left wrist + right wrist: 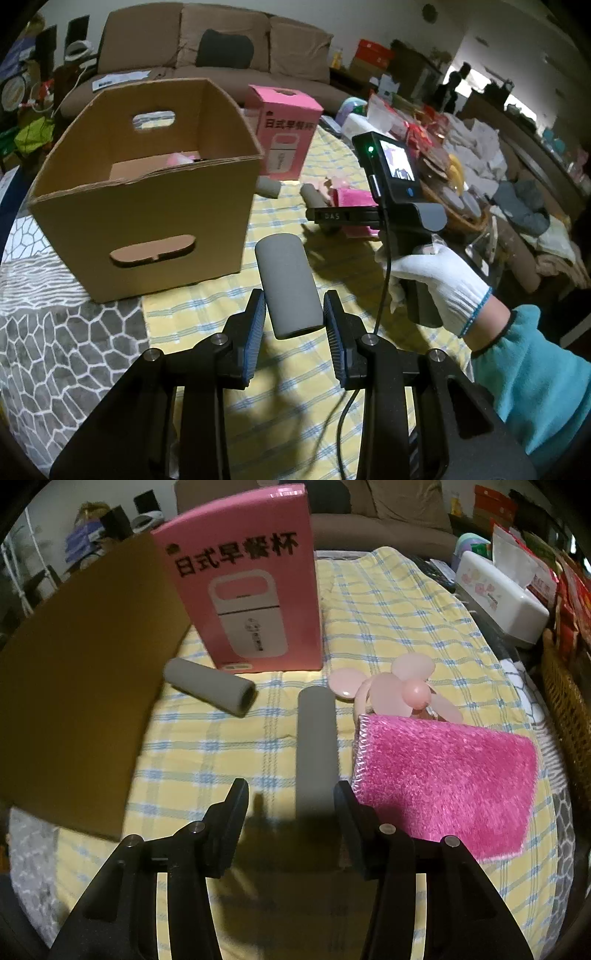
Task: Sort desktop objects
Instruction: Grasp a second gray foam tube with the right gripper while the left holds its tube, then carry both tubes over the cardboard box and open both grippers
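Grey foam is sitting pinched in the left gripper [294, 317], a short roll [289, 286] standing up between the blue pads, lifted clear of the yellow checked cloth [207, 314]. The cardboard box [147, 199] is standing open-topped just left of it, its near corner close to the roll, with something pink lying inside. Right of the roll the cloth is lying open up to the gloved hand [436, 280] holding the right gripper's handle.

The right gripper [291, 797] is hanging with jaws spread, nothing pinched, and a long grey roll [317, 753] is lying on the cloth between the fingertips. The pink towel [443, 779] is crowding the right finger; the left side has bare cloth up to the box wall.

Only the right view is showing a second roll [210, 688] in front of the pink carton [251, 579], a pink fan [402, 694] and a white tissue box [498, 594]. Only the left view is looking into the box.
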